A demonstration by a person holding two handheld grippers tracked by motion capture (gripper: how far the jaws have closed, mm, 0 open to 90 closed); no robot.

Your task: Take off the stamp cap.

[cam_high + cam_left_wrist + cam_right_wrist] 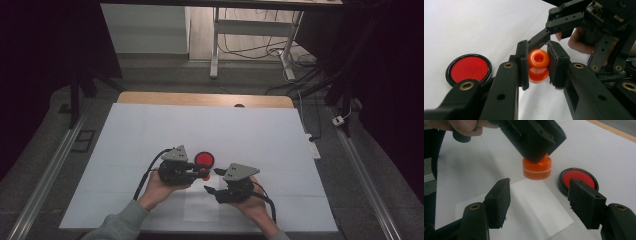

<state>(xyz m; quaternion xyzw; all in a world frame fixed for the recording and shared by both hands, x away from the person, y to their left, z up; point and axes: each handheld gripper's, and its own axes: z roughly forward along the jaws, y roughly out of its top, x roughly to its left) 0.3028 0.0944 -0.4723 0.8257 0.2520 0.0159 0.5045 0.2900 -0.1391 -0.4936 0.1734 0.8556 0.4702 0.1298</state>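
A small orange piece (538, 65), round with a groove around its middle, is clamped between the pads of my left gripper (538, 72), which is shut on it. In the right gripper view the orange piece (537, 168) sits low over the white table under the left gripper (534, 142). My right gripper (539, 202) is open, its jaws level with the piece but apart from it, nothing between them. From above, the left gripper (201, 173) and right gripper (212, 180) face each other near the front middle. A red disc with a black rim (204, 159) lies flat just beyond them.
A white sheet (200, 125) covers the table, with its wooden edge (205, 99) at the far side. A smaller white paper patch (541, 220) lies under my right gripper. One finger of the right gripper (541, 37) reaches in behind the orange piece.
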